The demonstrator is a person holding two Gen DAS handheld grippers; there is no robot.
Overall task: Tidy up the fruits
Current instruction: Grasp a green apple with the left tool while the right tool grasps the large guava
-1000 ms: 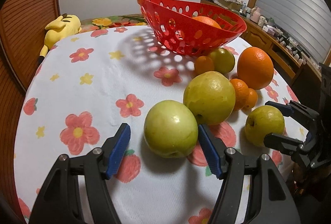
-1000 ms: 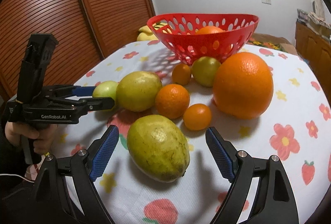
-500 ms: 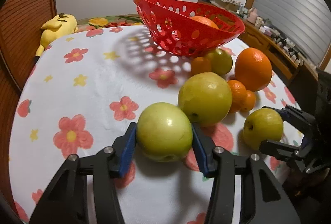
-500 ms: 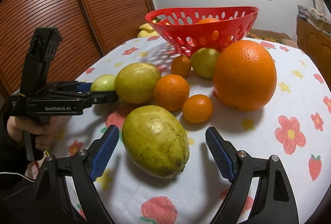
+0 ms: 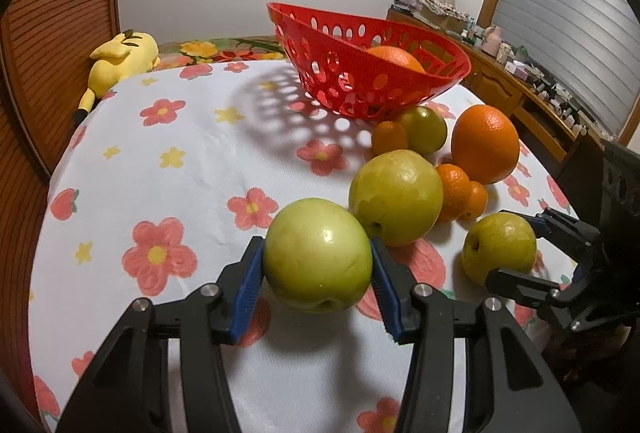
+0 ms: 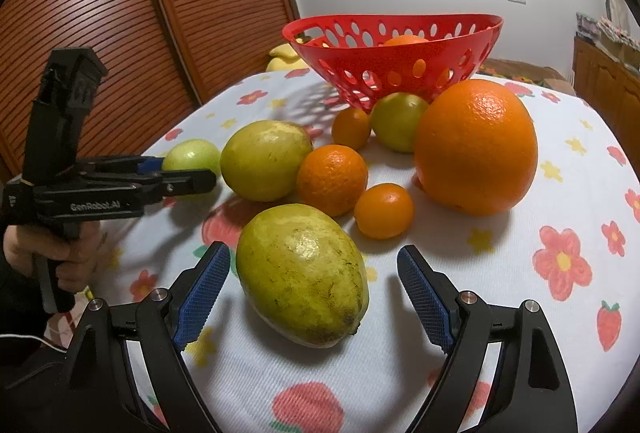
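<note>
The left gripper (image 5: 317,283) has just closed; its blue pads pinch the green apple (image 5: 318,266) at its widest girth. It looks firm, smooth, slippery. The right gripper (image 6: 313,299) stands spread around a yellow-green fruit (image 6: 302,275) between its jaws, untouched

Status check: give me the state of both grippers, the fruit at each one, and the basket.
left gripper: shut on the green apple
green apple: clamped between both pads
right gripper: open
yellow-green fruit: between open jaws, on the tablecloth
red basket: upright, one orange inside
</note>
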